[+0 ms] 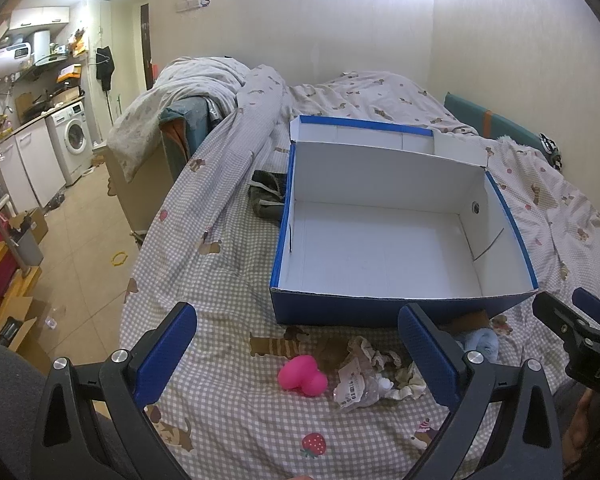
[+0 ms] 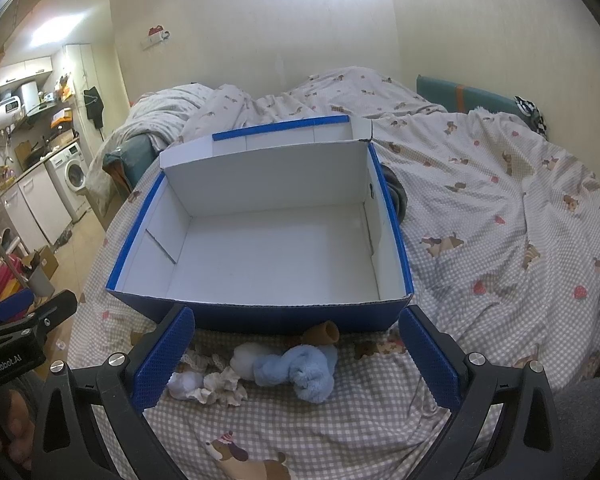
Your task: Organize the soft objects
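Both the left claw (image 1: 298, 354) and right claw (image 2: 296, 354) gape empty just before the blue box (image 2: 260, 314), pink toy (image 1: 302, 373) and blue plush (image 2: 300, 370) lying there.

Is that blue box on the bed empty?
Empty. Both views show the blue box's bare white floor; the blue plush and pink toy lie outside it.

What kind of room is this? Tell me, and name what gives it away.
Most likely a small studio flat: the work happens on a bed with a checked, dog-print cover, and a kitchen corner shares the same room, with a washing machine under a counter and a water heater on the wall.
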`<state>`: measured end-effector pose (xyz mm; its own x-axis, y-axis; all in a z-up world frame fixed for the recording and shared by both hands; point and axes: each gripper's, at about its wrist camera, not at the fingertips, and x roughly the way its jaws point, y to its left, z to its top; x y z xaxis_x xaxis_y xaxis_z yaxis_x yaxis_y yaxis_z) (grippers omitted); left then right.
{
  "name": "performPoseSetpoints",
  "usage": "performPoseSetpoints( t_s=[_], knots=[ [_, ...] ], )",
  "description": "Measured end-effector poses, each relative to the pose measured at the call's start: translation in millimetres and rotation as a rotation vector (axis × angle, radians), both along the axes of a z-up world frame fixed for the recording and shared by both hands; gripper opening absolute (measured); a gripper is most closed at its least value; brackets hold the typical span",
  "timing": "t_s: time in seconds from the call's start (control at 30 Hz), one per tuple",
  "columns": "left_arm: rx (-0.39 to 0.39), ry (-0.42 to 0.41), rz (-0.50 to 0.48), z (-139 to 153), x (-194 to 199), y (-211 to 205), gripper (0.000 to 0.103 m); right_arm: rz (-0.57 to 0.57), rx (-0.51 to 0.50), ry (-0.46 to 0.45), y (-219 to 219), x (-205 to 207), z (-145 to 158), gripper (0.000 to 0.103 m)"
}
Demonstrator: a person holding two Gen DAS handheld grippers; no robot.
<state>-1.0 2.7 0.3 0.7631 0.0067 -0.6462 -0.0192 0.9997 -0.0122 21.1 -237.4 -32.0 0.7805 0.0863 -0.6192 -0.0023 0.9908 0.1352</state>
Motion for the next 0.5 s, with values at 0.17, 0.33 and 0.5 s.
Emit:
performPoseSetpoints(
  t_s=[0.17, 0.33, 0.5],
  knots=[
    [-0.001, 0.003, 0.001, 0.0, -0.7, 0.7, 0.101, 0.000, 0.000, 0.001, 0.5, -0.4, -0.4, 0.103],
    [0.005, 0.001, -0.001, 3.4, -0.9, -3.1, 0.101, -0.001, 0.001, 0.002, 0.9, 0.9, -0.9, 0.103],
    [0.006, 0.001, 0.000, 3.7, -1.2, -3.3, 0.101, 0.001, 0.001, 0.003, 0.7, 0.7, -0.9, 0.103]
  ],
)
